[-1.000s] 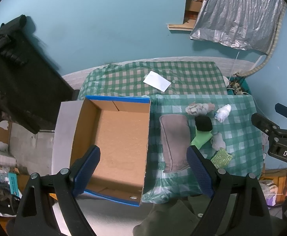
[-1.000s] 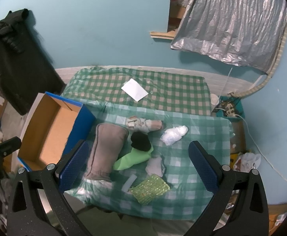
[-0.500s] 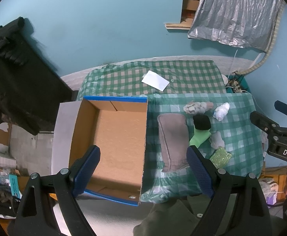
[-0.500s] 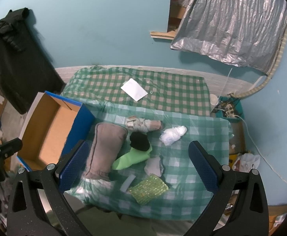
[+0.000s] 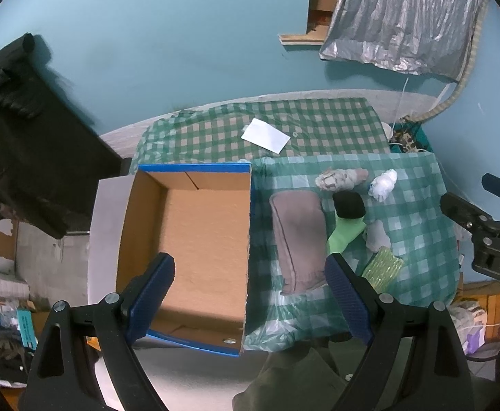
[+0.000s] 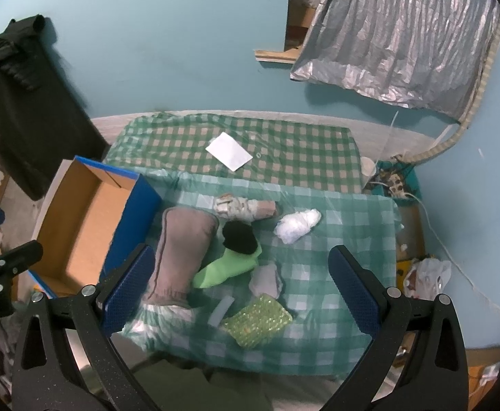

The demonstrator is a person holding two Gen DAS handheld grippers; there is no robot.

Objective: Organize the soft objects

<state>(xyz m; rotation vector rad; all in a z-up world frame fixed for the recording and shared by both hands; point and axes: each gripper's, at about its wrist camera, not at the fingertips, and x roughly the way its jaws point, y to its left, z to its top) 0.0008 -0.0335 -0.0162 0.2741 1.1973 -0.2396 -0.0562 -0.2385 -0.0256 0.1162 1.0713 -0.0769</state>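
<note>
Soft things lie on a green checked table (image 6: 352, 239): a brown-grey pillow (image 6: 181, 250) (image 5: 298, 236), a patterned sock roll (image 6: 243, 207), a black and bright green sock (image 6: 229, 257), a white bundle (image 6: 298, 224), a small grey cloth (image 6: 265, 281) and a green glittery pouch (image 6: 257, 320). An open cardboard box with blue sides (image 5: 198, 246) stands left of the table. My left gripper (image 5: 248, 294) is open, high above the box's right wall. My right gripper (image 6: 241, 291) is open, high above the socks. Both are empty.
A second checked table (image 6: 284, 147) behind holds a white paper (image 6: 228, 151). Dark clothes (image 6: 20, 113) hang on the blue wall at left. A silver sheet (image 6: 404, 34) hangs at upper right. Bags and cables (image 6: 417, 274) lie on the floor right of the table.
Both grippers have drifted slightly; the box and table sit a little lower-left in the left view. Nothing was picked up or moved.
</note>
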